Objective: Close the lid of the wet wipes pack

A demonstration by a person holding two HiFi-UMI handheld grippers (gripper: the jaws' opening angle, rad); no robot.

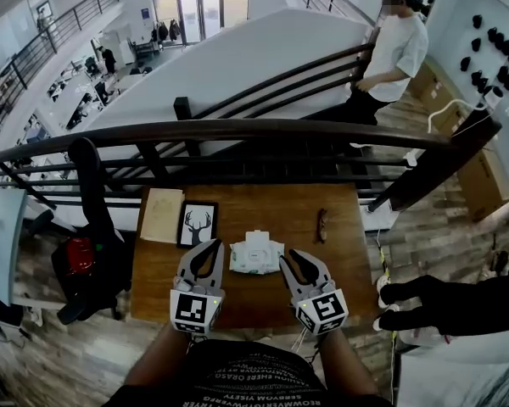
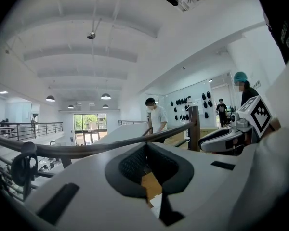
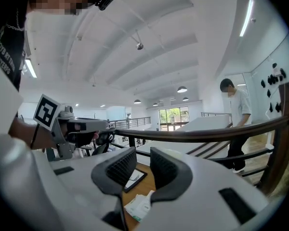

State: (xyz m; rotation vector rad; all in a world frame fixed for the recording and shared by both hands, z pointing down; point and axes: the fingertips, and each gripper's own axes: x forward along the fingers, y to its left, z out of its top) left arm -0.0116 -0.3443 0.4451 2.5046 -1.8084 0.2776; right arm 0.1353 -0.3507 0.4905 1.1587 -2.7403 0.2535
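Wooden surface [image 1: 271, 200], items on it:

- Wet wipes pack [image 1: 256, 253]: white, lying flat near the middle of the near half, between my two tongs and touching neither. Its lid looks raised at the far edge.
- My left tongs [image 1: 213, 245]: just left of the pack, clenched tip to tip, with nothing between them.
- My right tongs [image 1: 295, 257]: just right of the pack, released, with an empty gap between the pads.
- Framed deer picture [image 1: 198, 224]: far left of the pack.
- Tan notebook [image 1: 162, 214]: beside the frame.
- Eyeglasses [image 1: 321, 225]: far right.
- Dark railing [image 1: 237, 130]: beyond the surface.
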